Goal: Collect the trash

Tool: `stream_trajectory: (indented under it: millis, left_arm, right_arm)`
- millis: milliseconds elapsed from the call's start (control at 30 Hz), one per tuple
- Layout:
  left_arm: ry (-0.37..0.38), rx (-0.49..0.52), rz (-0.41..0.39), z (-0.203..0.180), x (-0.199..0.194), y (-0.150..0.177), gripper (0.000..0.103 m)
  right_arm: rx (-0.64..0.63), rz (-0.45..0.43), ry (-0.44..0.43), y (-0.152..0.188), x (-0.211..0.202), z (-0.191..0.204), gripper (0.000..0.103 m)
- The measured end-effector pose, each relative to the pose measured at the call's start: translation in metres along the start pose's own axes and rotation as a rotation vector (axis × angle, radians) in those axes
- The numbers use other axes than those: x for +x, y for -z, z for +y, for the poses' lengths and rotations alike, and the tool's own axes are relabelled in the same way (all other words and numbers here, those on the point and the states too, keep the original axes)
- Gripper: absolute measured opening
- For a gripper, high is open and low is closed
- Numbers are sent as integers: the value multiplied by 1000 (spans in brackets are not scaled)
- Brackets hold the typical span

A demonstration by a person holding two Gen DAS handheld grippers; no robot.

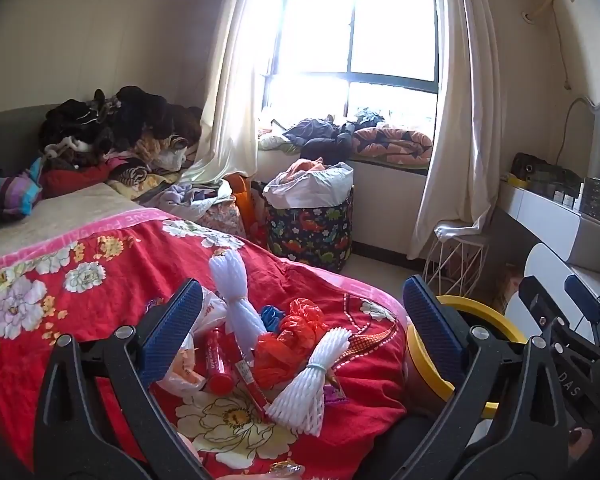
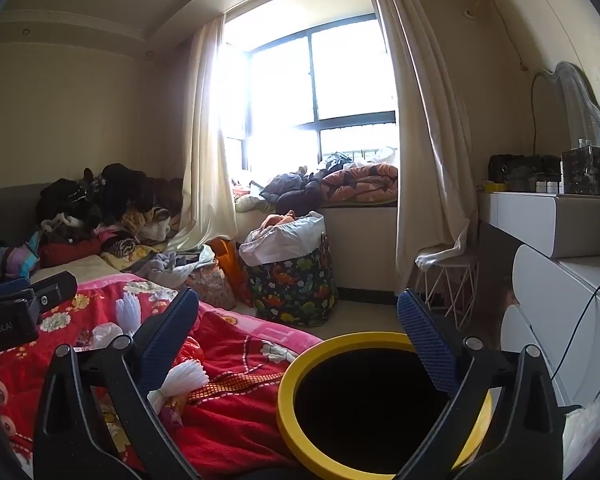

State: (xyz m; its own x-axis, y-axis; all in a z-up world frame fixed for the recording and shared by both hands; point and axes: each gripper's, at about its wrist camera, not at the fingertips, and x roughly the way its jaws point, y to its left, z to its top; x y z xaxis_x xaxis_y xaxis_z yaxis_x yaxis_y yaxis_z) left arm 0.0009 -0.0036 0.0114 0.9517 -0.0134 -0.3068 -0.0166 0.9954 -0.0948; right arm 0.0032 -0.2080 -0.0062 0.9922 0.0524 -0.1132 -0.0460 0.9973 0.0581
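Both sets of fingers apart, nothing held. Left gripper [image 1: 300, 312] to be lowered onto orange bag [image 1: 290, 344] on bed [image 1: 100, 280]; yellow-rimmed bin [image 2: 300, 372] beside bed, under right gripper [image 2: 298, 320].

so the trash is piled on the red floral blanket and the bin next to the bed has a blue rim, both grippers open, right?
Not quite: the bin's rim is yellow, not blue, as the right wrist view shows plainly. The rest holds: the trash, including white foam nets and an orange plastic bag, lies on the red floral blanket, and the left gripper and right gripper are both open.
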Motion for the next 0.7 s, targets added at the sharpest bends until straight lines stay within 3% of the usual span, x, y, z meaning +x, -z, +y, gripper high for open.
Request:
stream_trajectory:
  millis: [700]
  left_arm:
    - [1,4,-7,-5,-6,-2,92]
  right_arm:
    - [0,0,2,2,3,0,97]
